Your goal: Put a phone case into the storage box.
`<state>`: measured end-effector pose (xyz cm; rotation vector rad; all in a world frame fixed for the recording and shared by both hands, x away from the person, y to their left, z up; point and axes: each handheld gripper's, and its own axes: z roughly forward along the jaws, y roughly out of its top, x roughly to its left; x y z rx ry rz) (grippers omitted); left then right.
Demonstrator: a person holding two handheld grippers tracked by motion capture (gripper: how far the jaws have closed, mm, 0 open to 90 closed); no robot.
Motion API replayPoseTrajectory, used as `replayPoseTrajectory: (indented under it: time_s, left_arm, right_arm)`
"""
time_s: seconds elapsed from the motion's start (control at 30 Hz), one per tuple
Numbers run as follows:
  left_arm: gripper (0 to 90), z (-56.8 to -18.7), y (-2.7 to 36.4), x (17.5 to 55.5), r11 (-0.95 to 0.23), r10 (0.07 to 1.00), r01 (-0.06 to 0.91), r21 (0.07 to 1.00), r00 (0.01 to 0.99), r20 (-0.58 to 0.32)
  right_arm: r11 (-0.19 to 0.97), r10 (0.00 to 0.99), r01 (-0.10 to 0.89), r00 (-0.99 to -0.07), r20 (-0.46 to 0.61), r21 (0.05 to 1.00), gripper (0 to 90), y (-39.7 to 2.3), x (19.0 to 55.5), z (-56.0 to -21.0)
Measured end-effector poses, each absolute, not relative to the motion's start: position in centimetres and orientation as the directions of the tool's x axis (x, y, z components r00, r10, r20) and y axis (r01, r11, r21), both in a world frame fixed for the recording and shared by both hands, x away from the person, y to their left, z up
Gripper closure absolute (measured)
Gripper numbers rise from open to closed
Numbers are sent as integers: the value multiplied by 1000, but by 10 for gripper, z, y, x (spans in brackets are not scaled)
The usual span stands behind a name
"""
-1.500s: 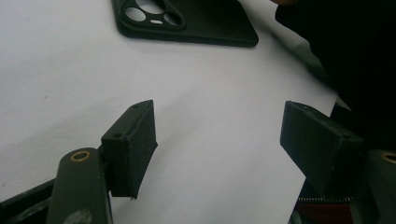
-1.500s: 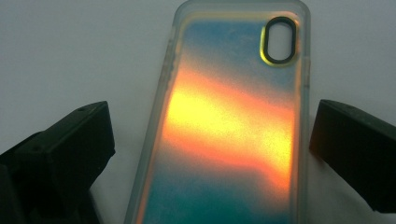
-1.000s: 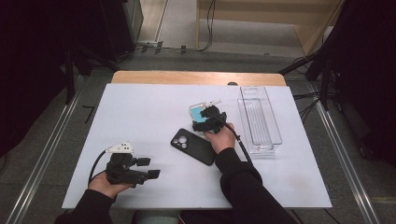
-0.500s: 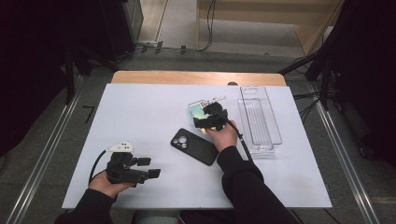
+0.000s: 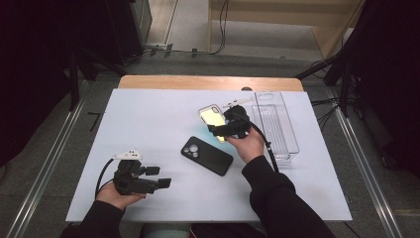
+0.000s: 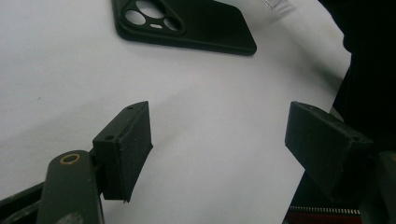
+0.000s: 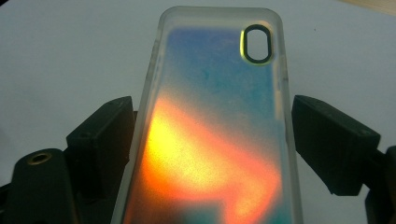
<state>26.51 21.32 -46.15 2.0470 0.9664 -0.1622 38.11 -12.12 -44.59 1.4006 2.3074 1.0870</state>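
The iridescent phone case, lifted since earlier, is gripped by the right gripper, long axis pointing away from the black case

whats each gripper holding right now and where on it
The right gripper grips the iridescent phone case by its two long side edges, toward the end away from the camera cutout. The left gripper stands open, holding nothing.
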Motion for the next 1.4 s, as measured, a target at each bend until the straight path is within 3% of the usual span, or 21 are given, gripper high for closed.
replayPoseTrajectory:
  time_s: [0.3, 0.87, 1.4]
  left_arm:
    - [204, -460, 210, 267, -316, 583, 702, 639, 675, -453]
    - [264, -450, 197, 273, -268, 567, 715, 646, 659, -494]
    - [279, -438, 182, 284, -234, 608, 749, 619, 610, -509]
  right_arm:
    - [298, 803, 653, -566, 188, 696, 146, -136, 349, -435]
    - [287, 786, 668, -574, 230, 687, 146, -144, 305, -453]
    - [167, 792, 686, -521, 317, 708, 146, -133, 294, -464]
